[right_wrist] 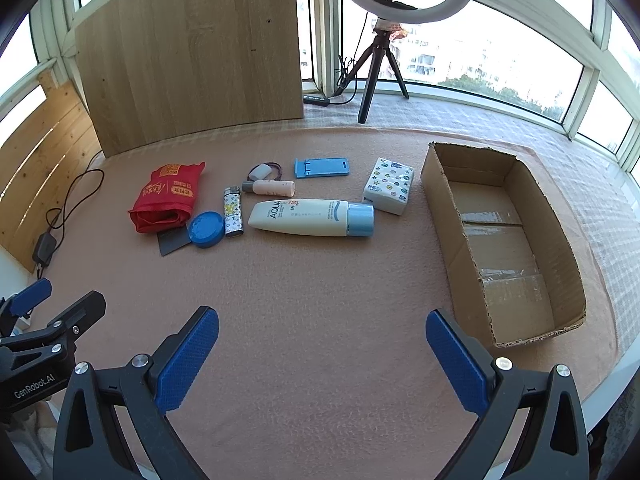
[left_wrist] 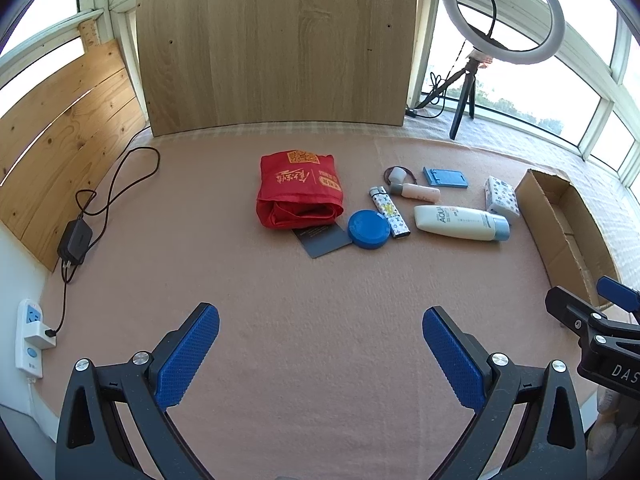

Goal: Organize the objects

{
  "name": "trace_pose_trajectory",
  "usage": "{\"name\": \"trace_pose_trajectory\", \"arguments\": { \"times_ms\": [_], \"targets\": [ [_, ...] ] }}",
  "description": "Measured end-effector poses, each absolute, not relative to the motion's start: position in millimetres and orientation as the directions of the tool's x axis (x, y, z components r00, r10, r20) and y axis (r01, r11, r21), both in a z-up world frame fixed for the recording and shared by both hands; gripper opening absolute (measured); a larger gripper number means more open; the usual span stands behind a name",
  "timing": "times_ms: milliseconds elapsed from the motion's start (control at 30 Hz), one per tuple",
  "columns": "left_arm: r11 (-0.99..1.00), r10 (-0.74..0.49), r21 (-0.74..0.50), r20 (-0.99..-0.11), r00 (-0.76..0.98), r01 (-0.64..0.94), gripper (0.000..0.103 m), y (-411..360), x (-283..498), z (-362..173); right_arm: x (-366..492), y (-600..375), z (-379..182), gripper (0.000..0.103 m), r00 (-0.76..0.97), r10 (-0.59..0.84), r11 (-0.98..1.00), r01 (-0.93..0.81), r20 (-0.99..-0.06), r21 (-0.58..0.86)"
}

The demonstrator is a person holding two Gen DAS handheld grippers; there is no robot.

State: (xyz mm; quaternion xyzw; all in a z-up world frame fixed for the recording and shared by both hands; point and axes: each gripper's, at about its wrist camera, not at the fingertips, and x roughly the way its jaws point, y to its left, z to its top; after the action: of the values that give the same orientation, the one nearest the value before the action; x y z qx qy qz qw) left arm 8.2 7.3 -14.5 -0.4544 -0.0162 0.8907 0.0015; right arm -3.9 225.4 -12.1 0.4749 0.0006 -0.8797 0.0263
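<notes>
Several small items lie in a cluster on the pink cloth: a folded red bag (left_wrist: 298,190) (right_wrist: 168,198), a dark card (left_wrist: 322,240), a blue round tin (left_wrist: 369,229) (right_wrist: 206,229), a patterned lighter (left_wrist: 389,211) (right_wrist: 233,211), a white AQUA tube (left_wrist: 460,222) (right_wrist: 312,217), a small pink bottle (right_wrist: 272,187), a blue phone stand (right_wrist: 321,167) and a tissue pack (right_wrist: 389,186). An empty cardboard box (right_wrist: 505,240) (left_wrist: 560,224) lies to their right. My left gripper (left_wrist: 320,356) and right gripper (right_wrist: 322,360) are open and empty, well short of the items.
A wooden board (left_wrist: 276,44) leans at the back. A ring light on a tripod (left_wrist: 504,16) stands at the back right by the windows. A charger with its cable (left_wrist: 76,240) and a power strip (left_wrist: 30,336) lie at the left edge.
</notes>
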Motion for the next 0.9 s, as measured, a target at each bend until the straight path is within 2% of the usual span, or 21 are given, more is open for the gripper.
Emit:
{"name": "trace_pose_trajectory", "arguments": {
  "times_ms": [900],
  "targets": [
    [-0.999,0.015,-0.029,-0.804,-0.594,0.014,0.103,11.0,-8.2,-9.5,-15.4,227.9,-12.5,0.102,-0.562,-0.070,-0.997,0.060,-0.824,0.044]
  ]
}}
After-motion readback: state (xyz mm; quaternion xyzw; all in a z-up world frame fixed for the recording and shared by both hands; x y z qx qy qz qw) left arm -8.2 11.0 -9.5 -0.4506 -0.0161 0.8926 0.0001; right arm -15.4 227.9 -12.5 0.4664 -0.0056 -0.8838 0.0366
